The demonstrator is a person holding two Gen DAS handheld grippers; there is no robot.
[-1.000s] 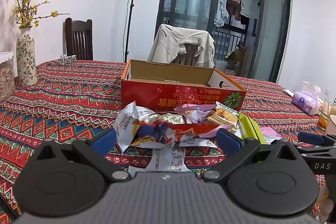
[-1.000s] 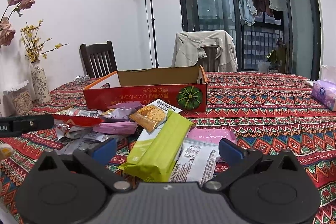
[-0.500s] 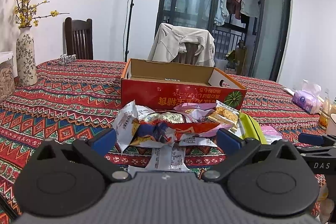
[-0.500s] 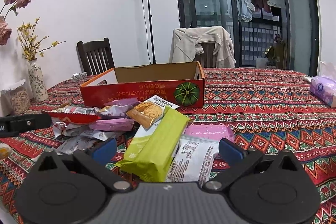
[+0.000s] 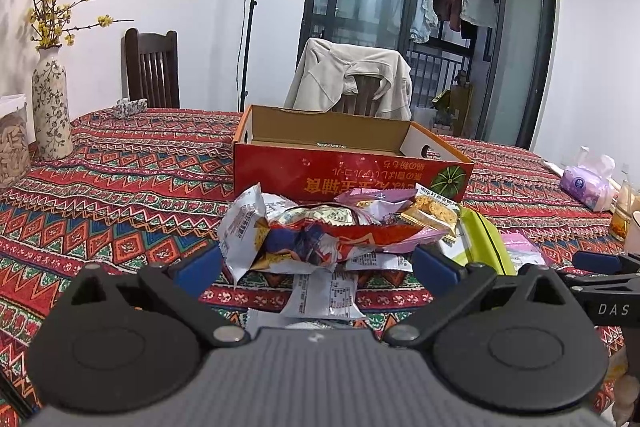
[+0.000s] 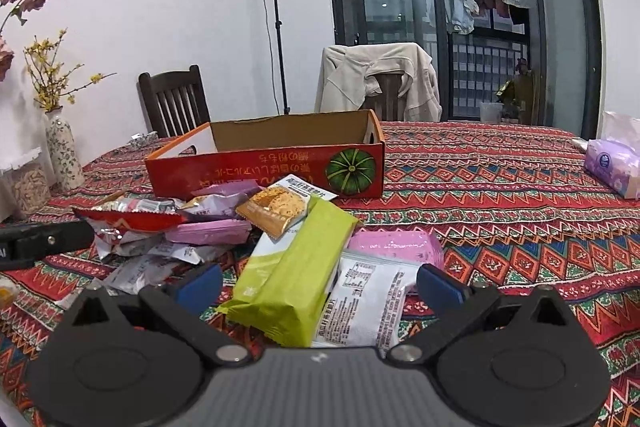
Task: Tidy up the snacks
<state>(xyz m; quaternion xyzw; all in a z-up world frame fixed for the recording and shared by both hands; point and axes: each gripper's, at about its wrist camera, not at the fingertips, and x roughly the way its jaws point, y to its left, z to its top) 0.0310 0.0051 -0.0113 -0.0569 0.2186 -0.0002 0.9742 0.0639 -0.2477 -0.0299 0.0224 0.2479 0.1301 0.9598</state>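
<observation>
From my left hand-held gripper (image 5: 316, 263), spread wide and grasping nothing, I see the snack pile (image 5: 332, 235) on the desk (image 5: 120, 195) before the red cardboard box (image 5: 348, 171). Only my right hand-held gripper (image 6: 318, 281), equally released, shows the green packet (image 6: 296, 271) full length, lying across a white packet (image 6: 368, 303), with a pink pack (image 6: 396, 245) behind.

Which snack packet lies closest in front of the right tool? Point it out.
The long lime-green packet, lying between the open fingers of the right tool. The other packets are purple, pink, red, silver or white; this alone is green, resting partly on a white packet.
</observation>
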